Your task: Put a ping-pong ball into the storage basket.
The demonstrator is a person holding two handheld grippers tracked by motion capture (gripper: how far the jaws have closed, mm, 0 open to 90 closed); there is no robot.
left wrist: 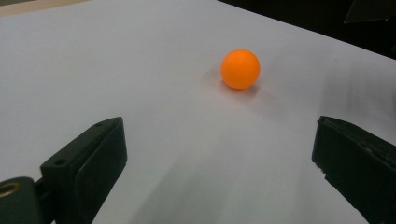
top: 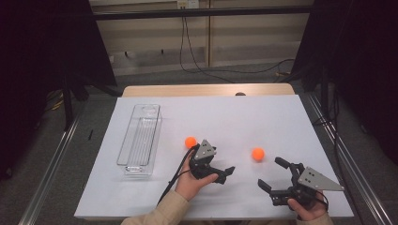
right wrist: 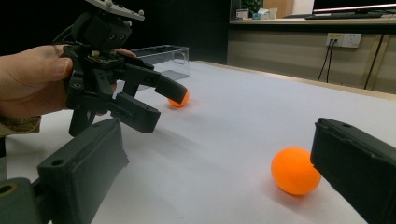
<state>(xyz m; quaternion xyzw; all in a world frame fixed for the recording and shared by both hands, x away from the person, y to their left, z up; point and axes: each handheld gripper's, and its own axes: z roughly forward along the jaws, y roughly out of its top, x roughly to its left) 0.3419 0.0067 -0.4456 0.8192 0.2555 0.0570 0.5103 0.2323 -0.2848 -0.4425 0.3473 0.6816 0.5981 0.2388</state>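
Nearest: right gripper [top: 271,177], jaws wide, empty, just short of orange ball [top: 258,154]; left of ball, left gripper [top: 224,174], also wide, empty; beyond it, second ball [top: 190,142]; far left, clear tray [top: 126,145]; nothing between.

White table [top: 281,117]: two orange balls [top: 190,142], clear bin [top: 140,140].

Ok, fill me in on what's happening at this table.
A person holds a pair of tongs in each hand over a white table. Both are open and hold nothing. The left tongs point toward the orange ball on the right, and the right tongs sit open just short of that same ball. A second orange ball lies behind the left hand. The clear bin at the left looks empty.
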